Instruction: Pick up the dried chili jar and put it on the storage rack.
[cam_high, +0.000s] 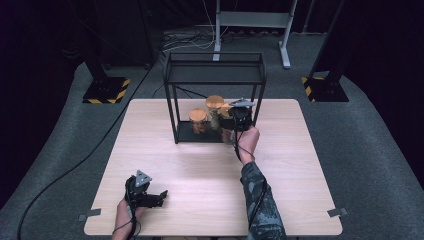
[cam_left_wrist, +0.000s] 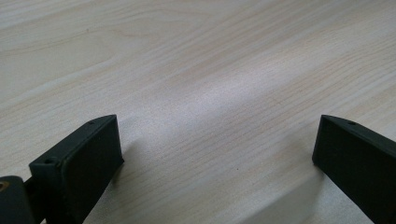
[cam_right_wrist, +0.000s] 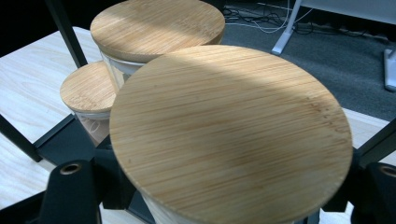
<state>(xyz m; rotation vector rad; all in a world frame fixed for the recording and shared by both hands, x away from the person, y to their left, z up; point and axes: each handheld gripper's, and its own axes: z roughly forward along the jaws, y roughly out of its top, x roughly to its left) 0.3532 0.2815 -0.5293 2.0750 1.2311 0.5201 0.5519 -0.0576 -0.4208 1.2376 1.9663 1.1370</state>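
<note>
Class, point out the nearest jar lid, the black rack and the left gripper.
Nearest lid (cam_right_wrist: 231, 130): right gripper view, centre of its bamboo top.
Rack (cam_high: 215, 68): high view, top shelf.
Left gripper (cam_high: 161, 196): high view, between its open jaw tips.

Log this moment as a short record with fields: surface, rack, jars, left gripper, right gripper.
surface: light wooden table
rack: black metal frame shelf at the far middle of the table
jars: three glass jars with bamboo lids on the rack's bottom tray; short jar at left, tall jar behind, nearest jar between the right gripper's jaws
left gripper: left gripper low over bare table near the person, jaws wide apart, nothing between them
right gripper: right gripper at the rack's right side, jaws either side of the nearest jar; contact hidden under the lid
</note>
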